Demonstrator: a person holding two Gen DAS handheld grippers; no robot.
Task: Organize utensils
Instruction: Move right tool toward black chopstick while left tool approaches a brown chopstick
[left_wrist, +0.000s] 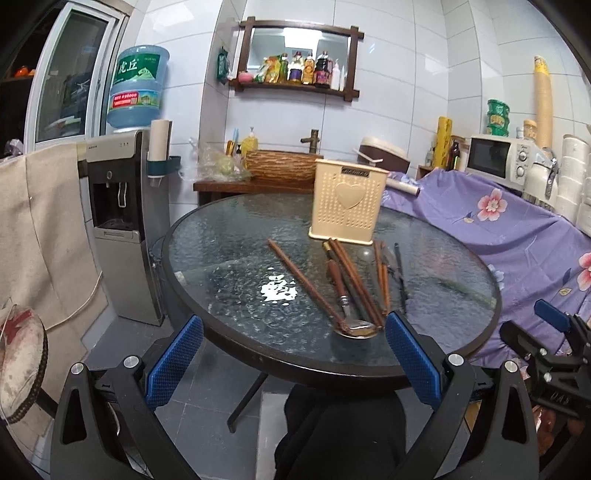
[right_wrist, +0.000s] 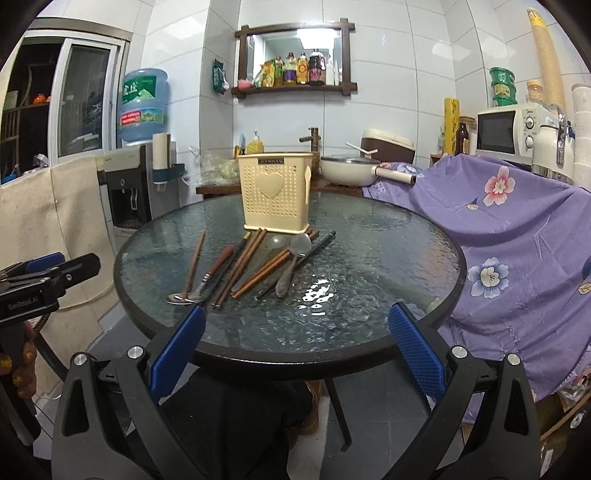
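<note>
Round glass table (right_wrist: 369, 236) seen from its near edge. Left gripper (left_wrist: 293, 354), jaws wide apart and empty, hangs over the near rim; right gripper (right_wrist: 297, 343), likewise wide open and empty, hangs beside it. Utensils lie loose on the glass, from left to right: a single brown chopstick (right_wrist: 194, 262), a wood-handled metal spoon (right_wrist: 201, 286) with bowl nearest the rim, a bundle of brown chopsticks (right_wrist: 242, 266), a second metal spoon (right_wrist: 293, 258), and a dark chopstick (right_wrist: 299, 264). A cream perforated holder (right_wrist: 275, 194), heart on its front, stands upright just beyond them. Purple floral cloth (right_wrist: 517, 229) lies at far right.
</note>
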